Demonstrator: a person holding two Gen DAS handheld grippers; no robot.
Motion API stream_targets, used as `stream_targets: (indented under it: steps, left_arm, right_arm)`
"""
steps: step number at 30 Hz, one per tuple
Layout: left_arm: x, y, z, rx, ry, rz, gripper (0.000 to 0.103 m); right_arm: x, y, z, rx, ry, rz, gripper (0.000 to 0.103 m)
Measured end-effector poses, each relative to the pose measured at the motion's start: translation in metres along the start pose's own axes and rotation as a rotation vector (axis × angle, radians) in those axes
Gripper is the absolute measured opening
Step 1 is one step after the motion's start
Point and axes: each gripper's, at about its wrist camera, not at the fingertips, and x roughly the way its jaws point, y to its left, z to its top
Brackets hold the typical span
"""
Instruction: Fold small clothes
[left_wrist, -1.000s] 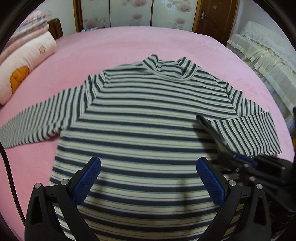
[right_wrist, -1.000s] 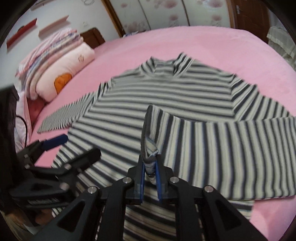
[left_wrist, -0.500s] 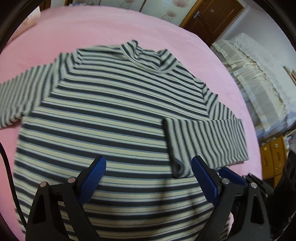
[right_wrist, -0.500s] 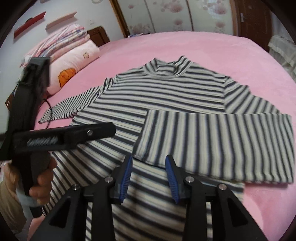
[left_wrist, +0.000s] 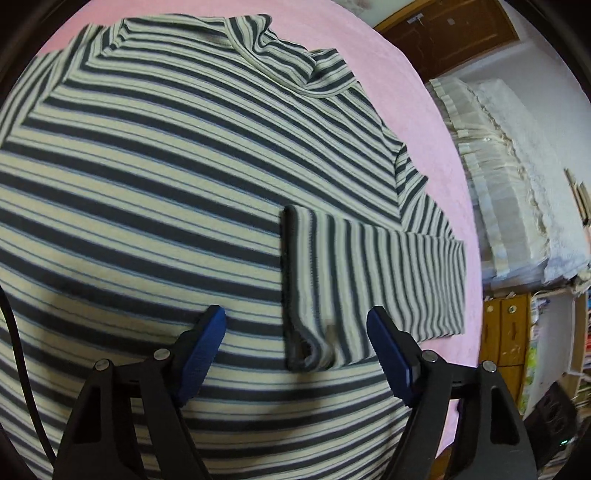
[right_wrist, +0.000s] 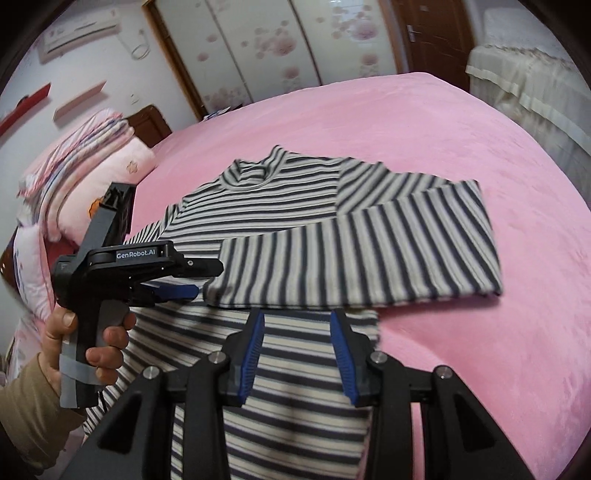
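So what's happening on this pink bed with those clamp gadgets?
A person is folding a striped top spread on the pink bed. One sleeve already lies folded across the chest. The right tongs are open and empty; the left tongs, just closing, hover around that sleeve's cuff without gripping.

A pink bed (right_wrist: 424, 155) fills the room — folded quilts (right_wrist: 85, 155) far left, floral wardrobe doors (right_wrist: 258, 48) behind, a brown door (right_wrist: 432, 33) far right.
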Motion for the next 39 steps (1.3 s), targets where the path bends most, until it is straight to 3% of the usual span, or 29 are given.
stream_targets:
  steps: [3,8,13,16,18,20,26,32,39]
  left_arm:
    - [0.004,-0.006,0.002,-0.003,0.011,-0.052,0.07]
    - [0.02,-0.016,0.005,-0.001,0.033,-0.06,0.07]
    - [0.028,-0.011,0.009,-0.044,0.019,-0.127,0.068]
    - [0.031,-0.008,0.011,-0.059,0.008,-0.16,0.05]
    - [0.034,-0.008,0.011,-0.057,0.006,-0.16,0.024]
    - [0.036,-0.008,0.012,-0.055,0.006,-0.141,0.008]
    - [0.019,-0.029,0.015,0.037,-0.064,-0.054,0.005]
    - [-0.031,-0.061,0.041,0.153,-0.189,-0.004,0.004]
    - [-0.096,-0.047,0.079,0.159,-0.317,0.076,0.005]
  right_arm:
    - [0.003,-0.008,-0.004,0.025,0.01,0.001,0.037]
    - [0.004,-0.014,-0.01,0.05,0.011,0.009,0.037]
    - [0.001,-0.015,-0.01,0.055,-0.007,0.009,0.037]
    - [0.001,-0.019,-0.011,0.061,-0.012,0.004,0.037]
    - [0.002,-0.024,-0.011,0.068,-0.013,-0.01,0.037]
    - [0.003,-0.029,-0.009,0.075,-0.016,-0.027,0.037]
    - [-0.001,-0.059,-0.003,0.097,-0.026,-0.124,0.037]
    - [0.001,-0.089,-0.002,0.129,-0.015,-0.192,0.037]
    - [0.017,-0.081,0.004,0.083,0.005,-0.204,0.037]
